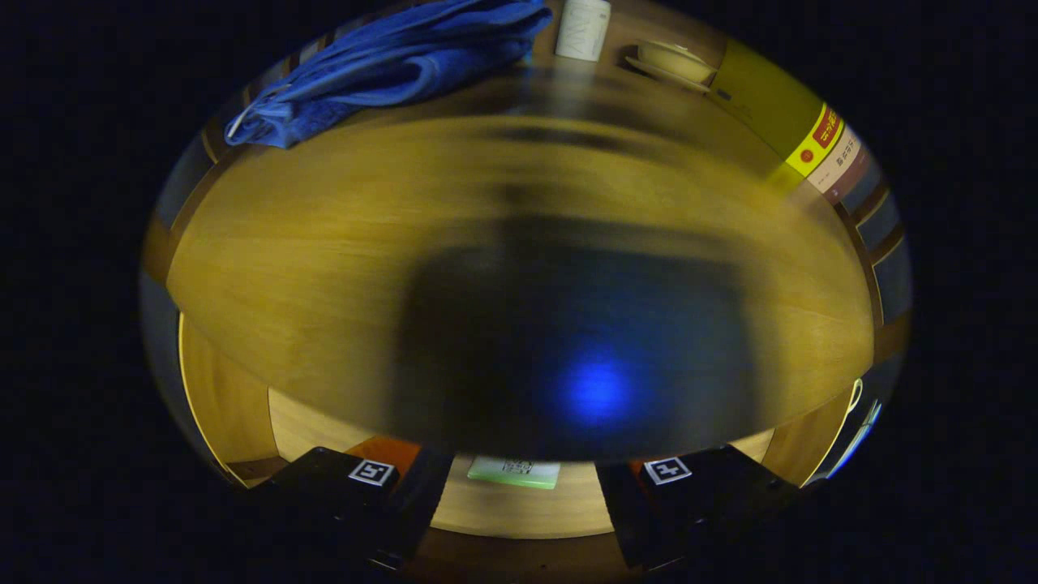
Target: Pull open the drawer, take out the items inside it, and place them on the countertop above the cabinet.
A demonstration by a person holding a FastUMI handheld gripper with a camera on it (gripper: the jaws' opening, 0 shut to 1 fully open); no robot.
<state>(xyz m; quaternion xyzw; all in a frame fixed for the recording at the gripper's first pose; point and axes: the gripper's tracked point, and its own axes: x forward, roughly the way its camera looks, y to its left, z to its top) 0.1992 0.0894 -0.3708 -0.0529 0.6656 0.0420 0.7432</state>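
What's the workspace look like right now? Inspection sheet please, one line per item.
Surface: wooden countertop, blurred, a dark shadow on its near part.
Job's things: drawer open below the countertop's front edge; a pale green flat item lies in it, between the fingers; an orange item is half hidden behind one finger.
Clutter: blue towel bunched at the far side; white cylindrical container and a cream dish beside it; yellow box further along.
Grippers: gripper open, fingers apart above the drawer, holding nothing.
Cables: nothing seen.
Surroundings: dim; booth wall panels past the countertop's edges.
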